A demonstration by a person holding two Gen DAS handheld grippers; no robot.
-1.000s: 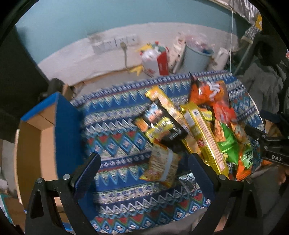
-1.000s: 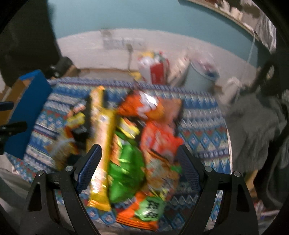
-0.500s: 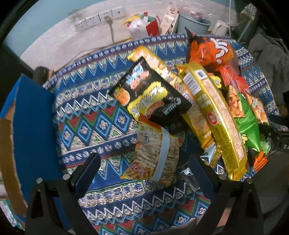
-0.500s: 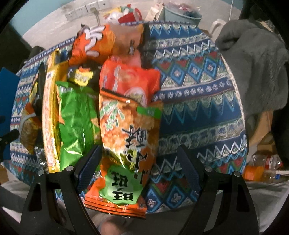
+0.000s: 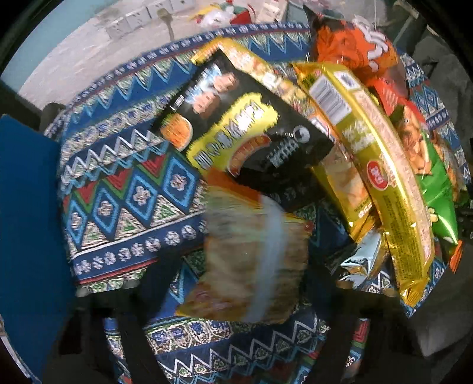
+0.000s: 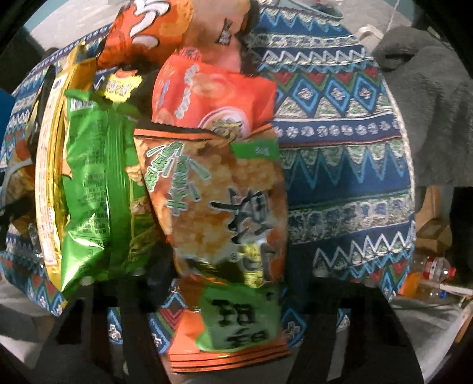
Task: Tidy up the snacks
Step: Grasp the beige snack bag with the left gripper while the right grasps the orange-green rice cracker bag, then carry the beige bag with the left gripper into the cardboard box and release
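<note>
Left tongs (image 5: 233,274): pointing down at the table, jaws have just been closing; a yellow-orange snack packet sits between the two dark blurred fingers, but whether the pads press it I cannot tell.
Yellow-orange snack packet (image 5: 248,260): directly between the left jaws, lying on the cloth (motion-blurred, print unreadable).
Black-and-yellow snack bag (image 5: 251,133): just beyond that packet, its near end overlapping the packet's far end.
Long gold wrappers (image 5: 381,177): to the right of the left tongs, two side by side, running slantwise away from them.
Blue box wall (image 5: 29,221): well to the left of the left tongs, at the table edge.
Right tongs (image 6: 227,292): pointing down, jaws have just been closing; an orange-and-green rice-cracker bag lies between the fingers; contact cannot be told through the blur.
Orange-and-green rice-cracker bag (image 6: 224,206): between and just ahead of the right jaws, lengthwise.
Green snack bag (image 6: 91,183): immediately left of the right tongs, touching the cracker bag.
Red-orange bag (image 6: 212,94): beyond the cracker bag, partly tucked under its far end.
Orange puffed-snack bag (image 6: 147,26): farthest out from the right tongs.
Patterned tablecloth (image 6: 340,153): under everything, bare to the right of the right tongs.
Grey fleece garment (image 6: 428,103): past the cloth's right edge.
</note>
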